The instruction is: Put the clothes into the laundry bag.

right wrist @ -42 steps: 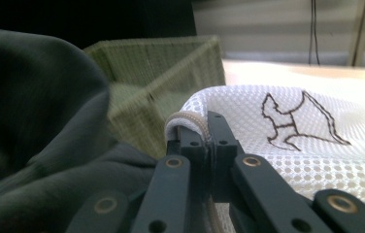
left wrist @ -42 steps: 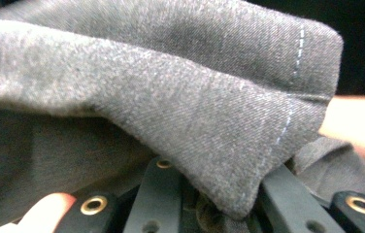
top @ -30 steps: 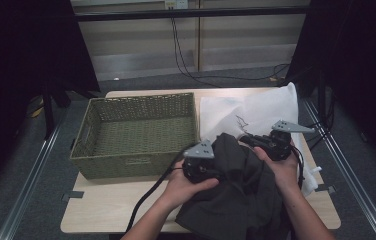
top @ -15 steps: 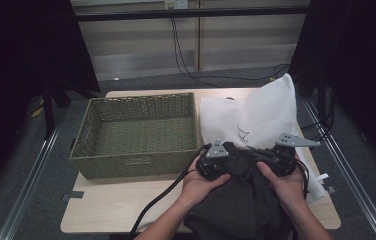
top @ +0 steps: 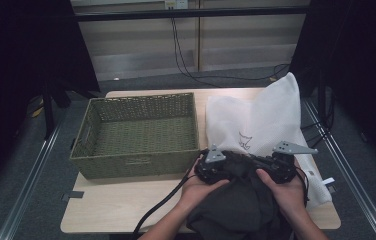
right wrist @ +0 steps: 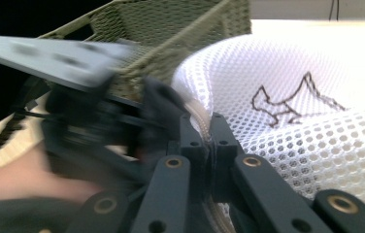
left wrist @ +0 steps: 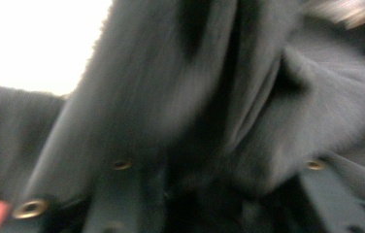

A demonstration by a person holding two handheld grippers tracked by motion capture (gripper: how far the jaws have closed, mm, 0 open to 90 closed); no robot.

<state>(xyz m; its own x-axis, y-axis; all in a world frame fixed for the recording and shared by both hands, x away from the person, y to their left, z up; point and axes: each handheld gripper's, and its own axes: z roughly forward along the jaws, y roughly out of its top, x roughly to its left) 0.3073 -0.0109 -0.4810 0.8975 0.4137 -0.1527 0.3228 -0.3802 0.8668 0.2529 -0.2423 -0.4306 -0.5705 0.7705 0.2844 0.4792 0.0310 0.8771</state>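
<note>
Here the right gripper (right wrist: 209, 127), clenched on the white mesh bag (right wrist: 316, 141), has its dark crown-like logo (right wrist: 294, 99) just ahead; the left gripper (top: 215, 167), jaws just opening, faces dark cloth (left wrist: 180, 121).

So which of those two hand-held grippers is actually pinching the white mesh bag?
The right gripper: its jaws are shut on the white mesh bag at its edge. The left gripper sits against the dark garment instead.

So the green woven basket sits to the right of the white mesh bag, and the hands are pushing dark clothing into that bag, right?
Not quite: the high view shows the green woven basket to the left of the white mesh bag, not the right. The rest holds: both hands work dark clothing at the bag's near edge.
</note>
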